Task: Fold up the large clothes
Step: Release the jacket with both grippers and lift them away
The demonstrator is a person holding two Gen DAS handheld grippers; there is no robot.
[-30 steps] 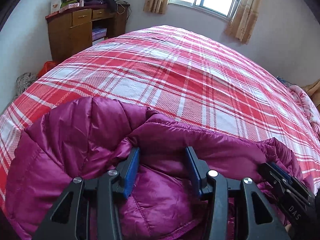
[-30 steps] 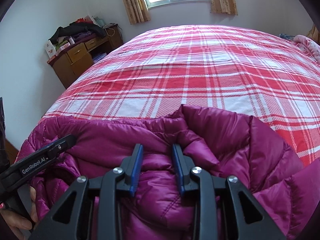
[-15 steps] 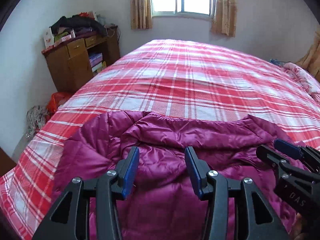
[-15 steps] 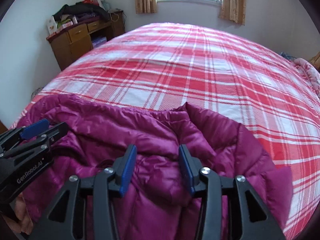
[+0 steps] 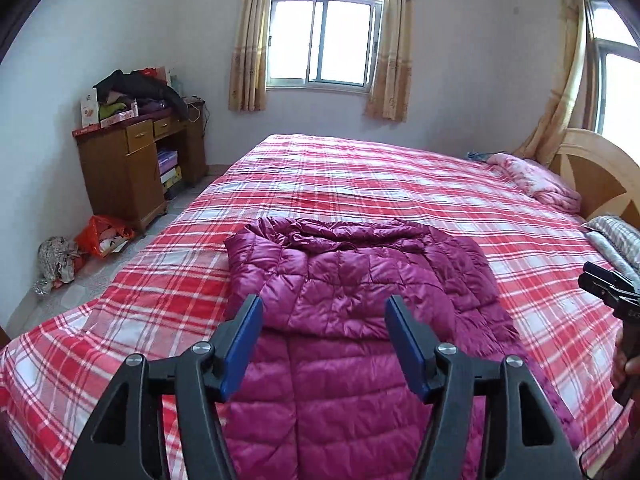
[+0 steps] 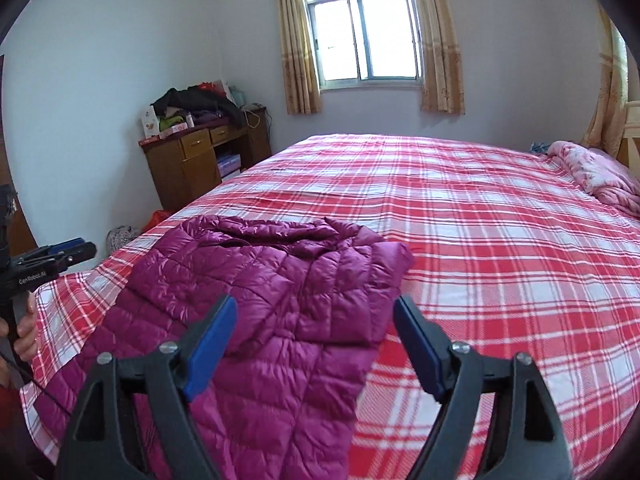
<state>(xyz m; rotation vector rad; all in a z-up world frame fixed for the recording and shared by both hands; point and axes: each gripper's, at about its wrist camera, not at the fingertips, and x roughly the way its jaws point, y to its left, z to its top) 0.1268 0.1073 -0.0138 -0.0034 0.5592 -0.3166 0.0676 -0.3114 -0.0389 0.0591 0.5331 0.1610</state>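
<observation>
A magenta quilted puffer jacket (image 5: 352, 320) lies folded on the red-and-white plaid bed (image 5: 400, 184), its upper half doubled over toward me; the same jacket (image 6: 256, 300) fills the lower left of the right wrist view. My left gripper (image 5: 322, 312) hovers above and behind the jacket, jaws opening, nothing between them. Likewise my right gripper (image 6: 314, 316) is lifted clear over the jacket's right edge, jaws opening and empty. Each gripper shows at the other view's edge: the right gripper (image 5: 604, 284) and the left gripper (image 6: 60, 256), held by a hand (image 6: 24, 324).
A wooden desk (image 5: 132, 164) piled with clothes stands by the left wall, with bags (image 5: 102, 234) on the floor beside it. A pink quilt (image 5: 532, 178) and a wooden headboard (image 5: 596, 172) lie at the bed's right end. A curtained window (image 5: 324, 44) is on the far wall.
Both grippers let go of the jacket, widened, and pulled back and up. The jacket, earlier bunched right at the fingers, now lies flat and folded on the bed farther away.
</observation>
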